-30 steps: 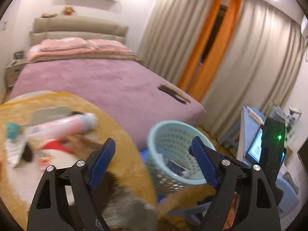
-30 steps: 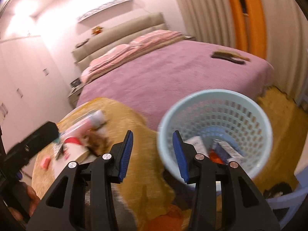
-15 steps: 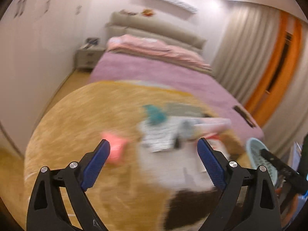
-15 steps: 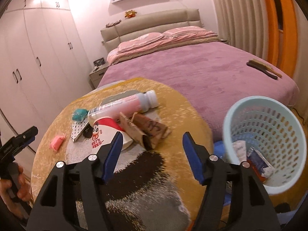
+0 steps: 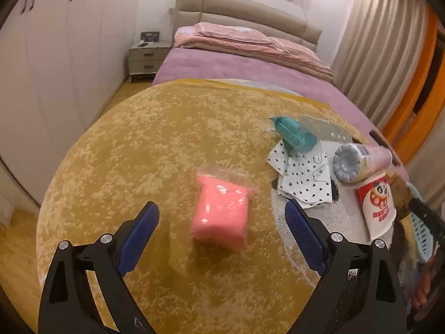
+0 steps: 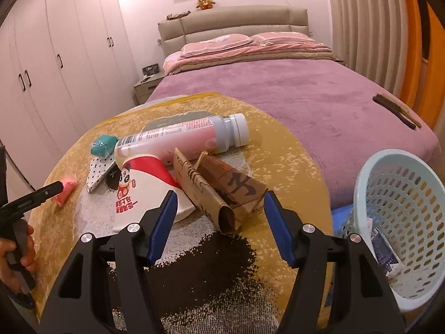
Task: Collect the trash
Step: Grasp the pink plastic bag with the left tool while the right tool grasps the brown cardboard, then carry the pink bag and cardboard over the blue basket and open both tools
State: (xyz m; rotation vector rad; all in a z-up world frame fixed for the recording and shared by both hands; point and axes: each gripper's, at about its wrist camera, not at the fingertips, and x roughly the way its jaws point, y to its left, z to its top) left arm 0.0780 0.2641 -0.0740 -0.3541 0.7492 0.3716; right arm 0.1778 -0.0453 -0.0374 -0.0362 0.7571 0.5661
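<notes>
The left gripper (image 5: 221, 229) hangs with jaws spread, empty, around the pink packet (image 5: 221, 213) at frame centre; soft, light, likely slippery film, best pinched mid-body. The right gripper (image 6: 219, 221) is released too.

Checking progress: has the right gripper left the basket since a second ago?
Yes. The right gripper has swung left from the blue basket, now framing the brown cardboard carton.
</notes>
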